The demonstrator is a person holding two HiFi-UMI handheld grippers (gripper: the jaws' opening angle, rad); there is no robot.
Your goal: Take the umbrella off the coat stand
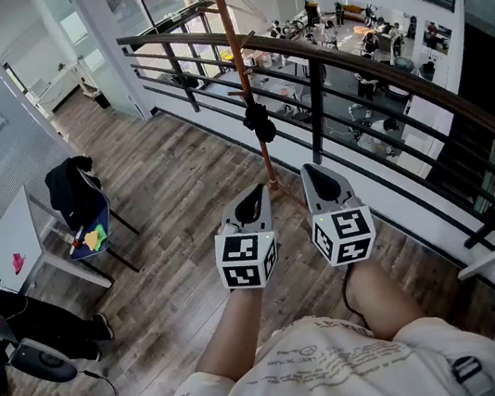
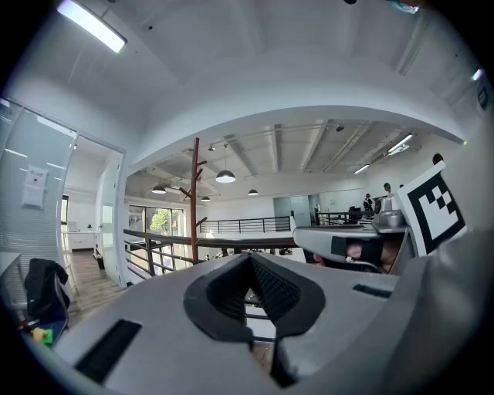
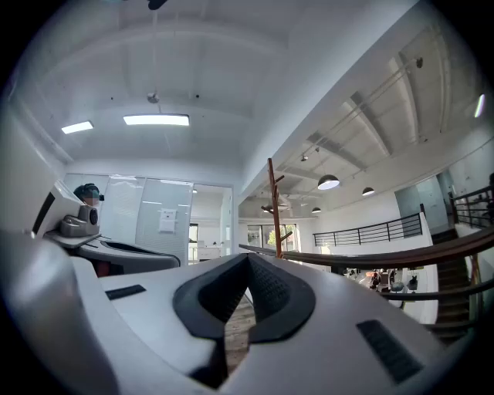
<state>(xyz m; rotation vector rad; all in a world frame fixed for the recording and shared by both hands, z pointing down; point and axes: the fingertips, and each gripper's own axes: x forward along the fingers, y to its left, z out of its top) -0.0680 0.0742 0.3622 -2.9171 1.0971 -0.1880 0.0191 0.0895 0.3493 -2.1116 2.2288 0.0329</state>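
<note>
The coat stand (image 1: 237, 53) is a thin brown pole with short pegs, standing by the railing straight ahead. A small folded black umbrella (image 1: 259, 123) hangs about halfway up it. In the head view my left gripper (image 1: 252, 205) and right gripper (image 1: 322, 185) are side by side just short of the pole and below the umbrella, both shut with nothing between the jaws. The left gripper view shows the coat stand (image 2: 195, 200) beyond my left gripper (image 2: 248, 261). The right gripper view shows the coat stand (image 3: 274, 208) above my right gripper (image 3: 248, 261). Neither gripper view shows the umbrella.
A dark railing (image 1: 347, 63) runs diagonally behind the stand, with an open lower floor beyond it. A chair with a black jacket (image 1: 78, 197) and a white table (image 1: 21, 249) stand at the left. Wooden floor (image 1: 184, 212) lies between them and me.
</note>
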